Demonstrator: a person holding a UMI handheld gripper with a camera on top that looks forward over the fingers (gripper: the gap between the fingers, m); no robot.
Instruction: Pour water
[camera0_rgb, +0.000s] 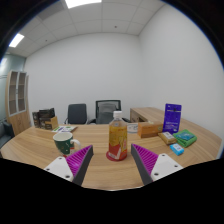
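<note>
Purple-padded fingers (113, 160) stand wide apart above a round wooden table (40, 148), gripping nothing. Between them, just ahead, stands a clear bottle (118, 137) of amber liquid on a red base. A green mug (64, 142) sits off to the left; a purple box (173, 118) and small packets, too small to read, lie to the right. Two office chairs (92, 112) face white walls beyond the table.

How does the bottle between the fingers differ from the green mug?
The bottle is taller and slimmer, holding amber liquid; the green mug is short, wide and opaque. The bottle stands between the open gripper's fingers; the mug sits off to the left of them. Both stand upright on the table.
</note>
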